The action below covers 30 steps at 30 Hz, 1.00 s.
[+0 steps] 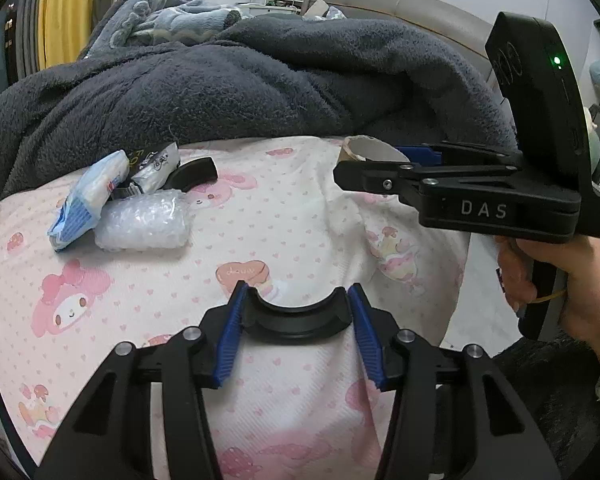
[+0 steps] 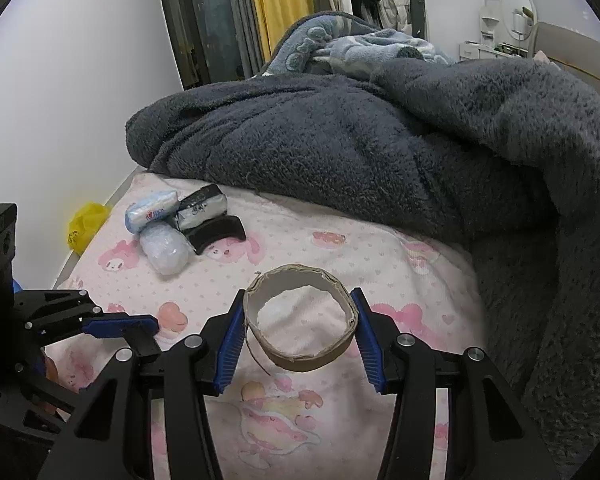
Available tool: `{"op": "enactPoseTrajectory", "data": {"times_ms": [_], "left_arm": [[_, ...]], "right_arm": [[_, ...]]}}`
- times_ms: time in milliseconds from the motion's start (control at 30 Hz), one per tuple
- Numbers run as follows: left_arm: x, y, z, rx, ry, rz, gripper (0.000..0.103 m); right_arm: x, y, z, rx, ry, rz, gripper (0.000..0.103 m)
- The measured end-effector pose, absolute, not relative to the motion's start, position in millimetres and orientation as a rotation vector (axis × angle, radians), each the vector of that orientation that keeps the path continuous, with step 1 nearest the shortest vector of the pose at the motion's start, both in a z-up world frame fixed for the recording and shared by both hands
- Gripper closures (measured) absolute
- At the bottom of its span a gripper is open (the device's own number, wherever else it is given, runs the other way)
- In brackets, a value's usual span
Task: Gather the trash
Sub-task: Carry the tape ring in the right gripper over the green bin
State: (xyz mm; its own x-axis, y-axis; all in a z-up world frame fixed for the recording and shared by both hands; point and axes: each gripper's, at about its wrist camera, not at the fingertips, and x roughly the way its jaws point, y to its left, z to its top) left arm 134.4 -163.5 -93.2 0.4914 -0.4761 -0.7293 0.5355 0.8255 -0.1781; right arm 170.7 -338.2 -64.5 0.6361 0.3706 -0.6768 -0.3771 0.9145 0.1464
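Trash on the bed is partly gathered, as far as the views show. The landmark for all positions below is the dark grey fleece blanket (image 2: 340, 152), heaped across the far part of the pink printed bedsheet (image 2: 300, 248).

In hand:
- The right gripper (image 2: 300, 320) is clamped on a cardboard tape-roll core (image 2: 300, 316). Both blue pads (image 2: 232, 336) press on its outer wall. The core hangs clear of the sheet, on the near side of the blanket.
- The left gripper (image 1: 296, 320) has a curved black plastic piece (image 1: 296, 316) between its jaws. The blue pads touch its two ends. This is judged a grip just taken, not a firm clamp. The piece sits low over the sheet, well short of the blanket edge.

Not yet collected:
- A small cluster lies just beside the blanket's near edge, toward its left end. It consists of a blue-and-white plastic pack (image 1: 88, 196), a silver-and-black wrapper (image 1: 156, 172), a bubble-wrap wad (image 1: 144, 224) and a second curved black piece (image 1: 192, 174).
- The four items touch or overlap one another.

Destination:
- No bin or bag is identified with certainty. A yellow plastic bag (image 2: 84, 228) lies off the bed beyond the blanket's left end. Whether it is the receptacle cannot be told.

Assessment: two items are held, four remain, none is seen deposited. The task is judged to be less than half done.
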Motion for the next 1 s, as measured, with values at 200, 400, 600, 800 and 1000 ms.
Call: {"op": "enactPoseTrajectory", "data": {"times_ms": [200,400,600,800,1000], "left_arm": [[131.7,-158.0,-90.3,0.061,0.862,-0.622,0.050],[130.0,-149.3,-89.1,0.058,0.865,-0.628,0.050],[130.6,-135.0,-86.3,0.040,0.863,-0.609,0.054],[129.8,-121.5,-82.3,0.037,0.850,-0.585,0.055],[131.2,-93.6,-75.6,0.000,0.829,-0.508,0.055]], "right_arm": [[172.1,-329.1,-60.0,-0.013,0.762,0.435,0.052],[173.3,-318.6,-58.3,-0.016,0.759,0.445,0.052],[175.5,-303.3,-55.8,-0.023,0.754,0.458,0.052],[177.2,-285.9,-52.6,-0.029,0.749,0.477,0.052],[177.7,-262.7,-48.1,-0.041,0.743,0.506,0.052]]}}
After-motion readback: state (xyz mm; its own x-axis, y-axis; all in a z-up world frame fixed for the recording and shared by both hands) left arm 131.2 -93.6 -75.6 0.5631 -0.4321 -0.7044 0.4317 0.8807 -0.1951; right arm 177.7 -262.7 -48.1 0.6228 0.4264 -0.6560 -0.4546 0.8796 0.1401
